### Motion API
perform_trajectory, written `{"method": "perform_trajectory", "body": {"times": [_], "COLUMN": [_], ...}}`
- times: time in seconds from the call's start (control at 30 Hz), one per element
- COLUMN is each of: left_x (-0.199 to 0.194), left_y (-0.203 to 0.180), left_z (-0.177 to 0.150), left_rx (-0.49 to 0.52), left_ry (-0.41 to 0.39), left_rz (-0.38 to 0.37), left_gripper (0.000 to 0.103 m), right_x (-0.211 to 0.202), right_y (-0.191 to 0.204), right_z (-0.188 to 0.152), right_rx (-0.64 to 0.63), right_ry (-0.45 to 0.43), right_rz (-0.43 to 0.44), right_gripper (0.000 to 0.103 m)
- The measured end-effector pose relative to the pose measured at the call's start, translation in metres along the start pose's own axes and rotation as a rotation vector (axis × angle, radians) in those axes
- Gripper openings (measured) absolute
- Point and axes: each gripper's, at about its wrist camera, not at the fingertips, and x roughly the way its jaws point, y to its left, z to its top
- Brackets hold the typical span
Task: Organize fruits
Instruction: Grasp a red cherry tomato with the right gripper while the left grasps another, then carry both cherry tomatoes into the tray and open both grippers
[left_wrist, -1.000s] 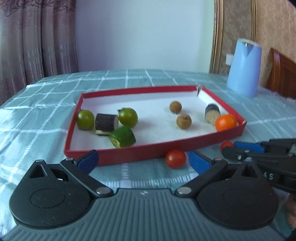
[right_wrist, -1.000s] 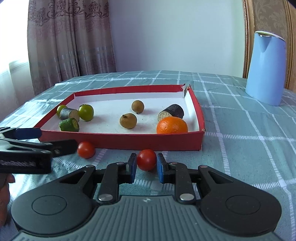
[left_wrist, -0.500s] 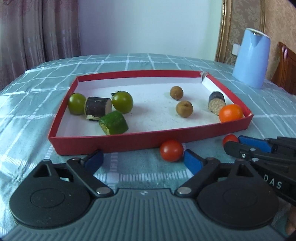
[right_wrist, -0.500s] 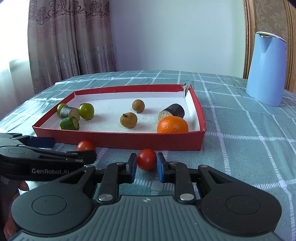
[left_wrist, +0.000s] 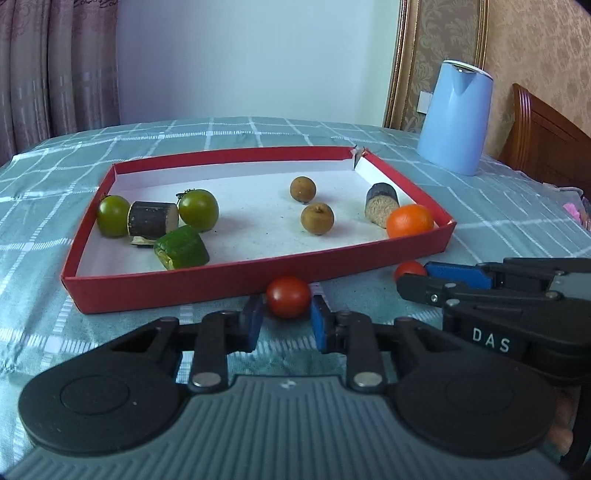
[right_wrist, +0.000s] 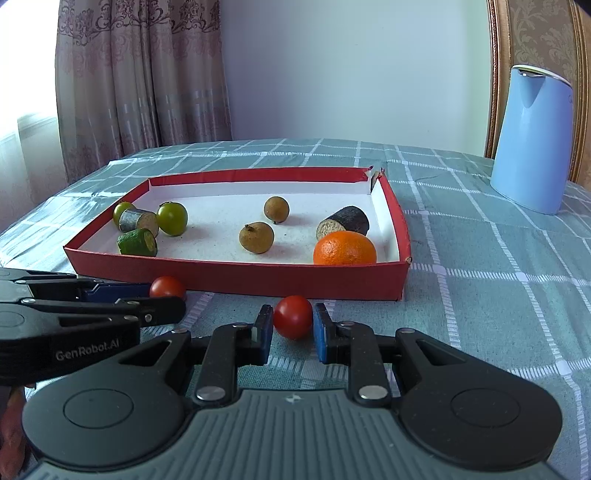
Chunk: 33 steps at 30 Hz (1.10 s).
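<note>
1. Most fruit is already seen inside the red tray (left_wrist: 258, 271): two green tomatoes (left_wrist: 198, 208), a green cut piece (left_wrist: 183, 248), two dark cut cylinders (left_wrist: 152, 218), two brown longans (left_wrist: 317, 218) and an orange (left_wrist: 410, 220)
2. Two red cherry tomatoes are left outside, on the checked worktop (right_wrist: 498, 295) just in front of the tray's near wall; the task is judged late but unfinished
3. The left tongs (left_wrist: 286, 319) are narrowed around the left cherry tomato (left_wrist: 288, 297); the blue pads sit close on both sides, yet firm contact cannot be told, and the fruit seems to rest on the cloth
4. The right tongs (right_wrist: 293, 328) are likewise closed in around the right cherry tomato (right_wrist: 293, 316); small gaps appear beside the fruit, so a real grip cannot be told
5. Remaining work is judged as: both tomatoes pinched, lifted over the wall and set inside the tray
6. In the left wrist view the right tongs are seen side-on at the right edge, their tomato half hidden behind the tip; the chair back (left_wrist: 546, 147) is shown only here
7. In the right wrist view the left tongs are seen side-on at the left, and the bright window beside the curtain (right_wrist: 140, 85) is shown only here; the blue kettle (right_wrist: 532, 140) is seen in both
</note>
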Motion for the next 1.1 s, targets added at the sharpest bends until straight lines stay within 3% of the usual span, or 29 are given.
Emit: {"method": "perform_trajectory", "body": {"times": [0.4,0.6,1.1], "left_x": [-0.004,-0.016,-0.024], "left_y": [-0.002,-0.001,-0.002], "left_z": [-0.001,-0.004,-0.006], "left_rx": [0.006,0.007,0.006], "left_ry": [-0.02,-0.092,-0.133], "left_rz": [-0.021,-0.043,-0.056], "left_gripper": [0.023,0.023,0.023], "right_x": [0.0,-0.001,-0.011], "right_y": [0.0,-0.004,-0.007], "right_z": [0.0,0.0,0.0], "right_rx": [0.001,0.019,0.052], "right_ry": [0.0,-0.004,-0.061], "right_rz": [0.001,0.01,0.005], "right_gripper": [0.022,0.022,0.022]}}
